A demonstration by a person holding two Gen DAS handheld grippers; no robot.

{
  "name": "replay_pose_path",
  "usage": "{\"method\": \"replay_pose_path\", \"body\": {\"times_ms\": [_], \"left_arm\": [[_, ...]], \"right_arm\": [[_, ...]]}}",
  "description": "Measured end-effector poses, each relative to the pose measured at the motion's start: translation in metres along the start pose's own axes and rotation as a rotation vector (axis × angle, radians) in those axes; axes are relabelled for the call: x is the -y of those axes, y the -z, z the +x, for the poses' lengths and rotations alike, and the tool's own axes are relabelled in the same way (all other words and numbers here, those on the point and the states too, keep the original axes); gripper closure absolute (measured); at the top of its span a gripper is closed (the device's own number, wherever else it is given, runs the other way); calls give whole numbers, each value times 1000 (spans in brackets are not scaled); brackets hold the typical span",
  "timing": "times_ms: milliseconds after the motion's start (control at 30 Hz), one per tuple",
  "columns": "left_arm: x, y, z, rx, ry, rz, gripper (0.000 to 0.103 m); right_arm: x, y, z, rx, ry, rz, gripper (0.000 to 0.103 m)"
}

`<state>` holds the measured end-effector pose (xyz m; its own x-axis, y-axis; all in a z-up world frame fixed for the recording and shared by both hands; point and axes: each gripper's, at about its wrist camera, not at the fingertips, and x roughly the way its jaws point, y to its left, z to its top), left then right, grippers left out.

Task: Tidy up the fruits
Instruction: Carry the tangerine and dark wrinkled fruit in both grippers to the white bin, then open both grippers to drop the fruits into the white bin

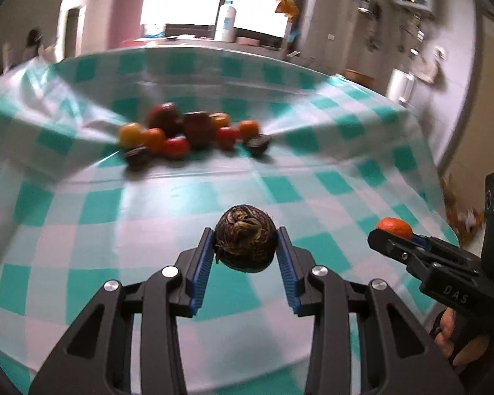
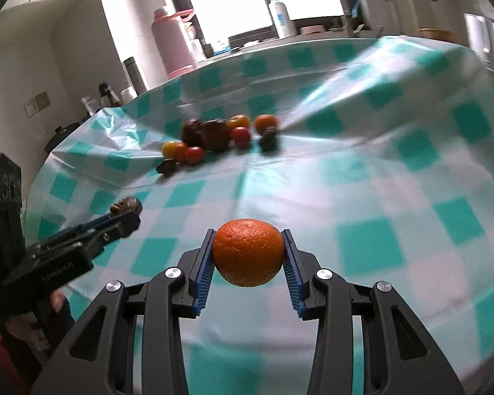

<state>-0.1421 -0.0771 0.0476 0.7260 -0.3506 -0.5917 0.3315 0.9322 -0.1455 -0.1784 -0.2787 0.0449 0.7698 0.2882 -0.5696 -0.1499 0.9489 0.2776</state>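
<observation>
My left gripper (image 1: pixel 245 243) is shut on a dark brown water chestnut (image 1: pixel 245 238) and holds it above the checked tablecloth (image 1: pixel 148 204). My right gripper (image 2: pixel 248 250) is shut on an orange mandarin (image 2: pixel 248 251), also above the cloth. The right gripper shows at the right of the left wrist view (image 1: pixel 395 233) with the mandarin (image 1: pixel 394 226). The left gripper shows at the left of the right wrist view (image 2: pixel 125 214) with the chestnut (image 2: pixel 128 204). A heap of fruit (image 1: pixel 187 131) lies farther back: red and yellow tomatoes, mandarins, dark brown pieces. The heap also shows in the right wrist view (image 2: pixel 214 138).
The cloth is rucked up in folds behind the heap (image 2: pixel 329 98). Beyond the table stand a pink flask (image 2: pixel 173 42), a white bottle (image 2: pixel 280 13) and small containers by a bright window. The table's right edge (image 1: pixel 437 177) drops off near a wall.
</observation>
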Motion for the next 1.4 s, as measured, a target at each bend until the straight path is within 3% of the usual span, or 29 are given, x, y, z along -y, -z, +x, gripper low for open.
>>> {"method": "replay_pose_path", "body": {"times_ms": [400, 667, 867, 1067, 1400], "left_arm": [[114, 14, -1, -46, 165, 266, 64], [202, 39, 6, -115, 297, 489, 64], [269, 83, 22, -226, 399, 675, 64], [313, 140, 58, -392, 445, 820, 64], [331, 212, 142, -719, 415, 859, 65]], "right_arm": [[75, 46, -104, 156, 79, 56, 63], [140, 81, -139, 167, 233, 174, 63], [198, 115, -150, 108, 364, 319, 63], [240, 148, -127, -36, 482, 432, 63], [282, 198, -71, -307, 479, 599, 63]]}}
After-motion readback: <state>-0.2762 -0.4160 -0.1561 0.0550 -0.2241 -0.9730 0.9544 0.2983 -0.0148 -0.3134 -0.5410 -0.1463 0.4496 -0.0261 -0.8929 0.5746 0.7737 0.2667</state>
